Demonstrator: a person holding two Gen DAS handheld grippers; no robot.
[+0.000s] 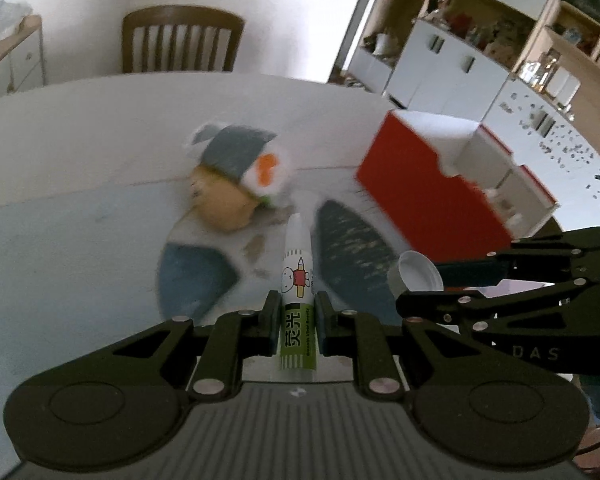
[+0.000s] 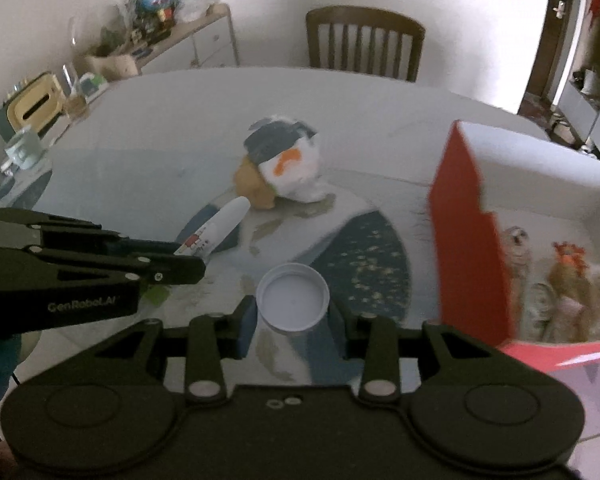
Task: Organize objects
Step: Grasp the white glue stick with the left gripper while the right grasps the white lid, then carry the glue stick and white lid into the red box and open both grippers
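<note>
Left gripper (image 1: 297,322), seen along its own two fingers: jaws drawn narrow and clamped on the lower body of one glue stick (image 1: 298,300), a white tube with a green label and a cartoon rabbit. The tube stands out forward between the fingers, its white tip aimed toward the plush toy (image 1: 236,178). From the right wrist view the same gripper (image 2: 180,258) enters from the left edge, held roughly level above the table (image 2: 160,120), with the glue stick (image 2: 220,228) projecting at a slant.

Right gripper (image 2: 294,320): jaws set at a middling width and closed on one white bottle cap (image 2: 294,298), whose open hollow side faces the camera. In the left wrist view this gripper (image 1: 420,288) reaches in from the right edge, the cap (image 1: 416,274) at its tip, near the glue stick but apart from it.

Counts: two grippers, one glue stick, one cap, one plush toy lying near the table's middle, one red-and-white box (image 1: 440,184) standing to the right. Inside the box (image 2: 472,232) small toys show, too blurred to count. One wooden chair (image 2: 364,40) stands at the far edge of the table. The table wears a pale cloth with dark blue patches.
</note>
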